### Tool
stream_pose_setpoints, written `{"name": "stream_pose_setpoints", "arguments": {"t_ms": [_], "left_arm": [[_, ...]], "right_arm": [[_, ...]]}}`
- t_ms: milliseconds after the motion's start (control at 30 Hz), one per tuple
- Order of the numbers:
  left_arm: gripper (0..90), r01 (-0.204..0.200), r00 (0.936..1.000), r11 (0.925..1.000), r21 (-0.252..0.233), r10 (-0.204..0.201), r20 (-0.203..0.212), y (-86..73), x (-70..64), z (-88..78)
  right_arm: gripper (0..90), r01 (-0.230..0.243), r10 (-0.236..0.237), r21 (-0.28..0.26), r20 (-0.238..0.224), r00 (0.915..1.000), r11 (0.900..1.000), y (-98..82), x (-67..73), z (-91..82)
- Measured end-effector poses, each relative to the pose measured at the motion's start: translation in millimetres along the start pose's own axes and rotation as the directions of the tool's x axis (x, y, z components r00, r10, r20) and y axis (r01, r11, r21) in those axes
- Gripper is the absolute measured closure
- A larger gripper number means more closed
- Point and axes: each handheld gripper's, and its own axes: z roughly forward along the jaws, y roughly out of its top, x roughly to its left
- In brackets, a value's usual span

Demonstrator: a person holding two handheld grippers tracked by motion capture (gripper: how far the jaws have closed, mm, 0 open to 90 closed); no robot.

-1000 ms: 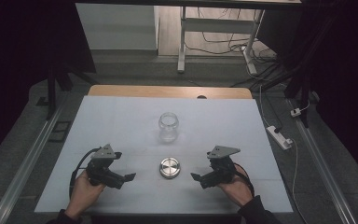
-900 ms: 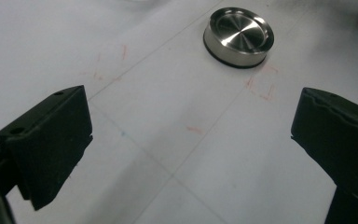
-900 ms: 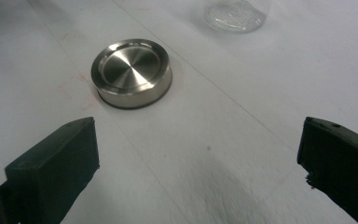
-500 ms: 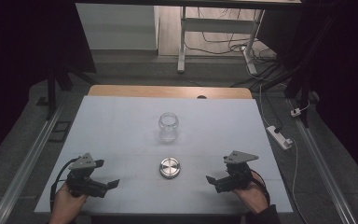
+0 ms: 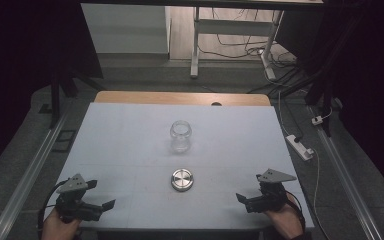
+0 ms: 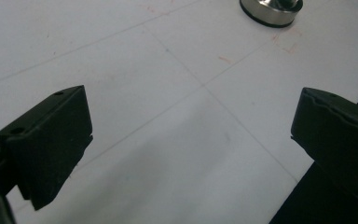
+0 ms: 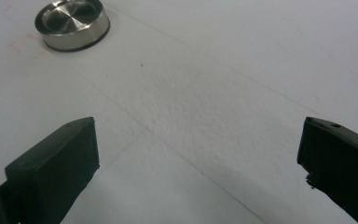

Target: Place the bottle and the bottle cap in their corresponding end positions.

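A clear glass jar [image 5: 180, 135] stands upright and lidless at the middle of the white table [image 5: 130, 130]. Its round metal lid [image 5: 182, 180] lies flat on the table in front of it, nearer the person. My left gripper [image 5: 100, 194] rests at the near left corner, open, far left of the lid. My right gripper [image 5: 249, 191] sits at the near right edge, also open. In the left gripper view the jaws of my left gripper [image 6: 191, 121] stand wide apart over bare table, the lid [image 6: 271, 9] at the top edge. In the right gripper view my right gripper [image 7: 199, 140] is spread wide, the lid [image 7: 72, 23] at upper left.
A wooden strip [image 5: 180, 98] runs along the table's far edge. A white power strip [image 5: 300, 146] lies on the floor to the right. Metal rails [image 5: 27, 175] flank the table, and a white stand with cables [image 5: 195, 45] is behind it.
Both grippers have drawn back from beside the lid toward the near edge and outward to the corners. Jar and lid have not moved.
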Motion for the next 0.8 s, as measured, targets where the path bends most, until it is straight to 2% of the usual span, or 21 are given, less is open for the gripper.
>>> {"name": "stream_pose_setpoints", "arguments": {"t_ms": [467,533,800], "left_arm": [[0.0,0.059,0.9973,0.9977,0.035,-0.057,-0.047,-25.2,3.3,-12.5],[0.0,0.063,0.9968,0.9976,0.028,-0.062,-0.051,-26.6,3.2,-14.6],[0.0,0.078,0.9944,0.9956,0.052,-0.074,-0.075,-27.4,3.1,-14.6]], "right_arm": [[0.0,-0.069,0.069,0.019,0.027,0.9973,0.997,-19.5,-6.8,-16.9],[0.0,-0.074,0.074,0.029,0.032,0.9968,0.997,-20.6,-6.8,-18.4],[0.0,-0.086,0.084,0.046,0.037,0.9958,0.995,-23.2,-7.2,-20.6]]}}
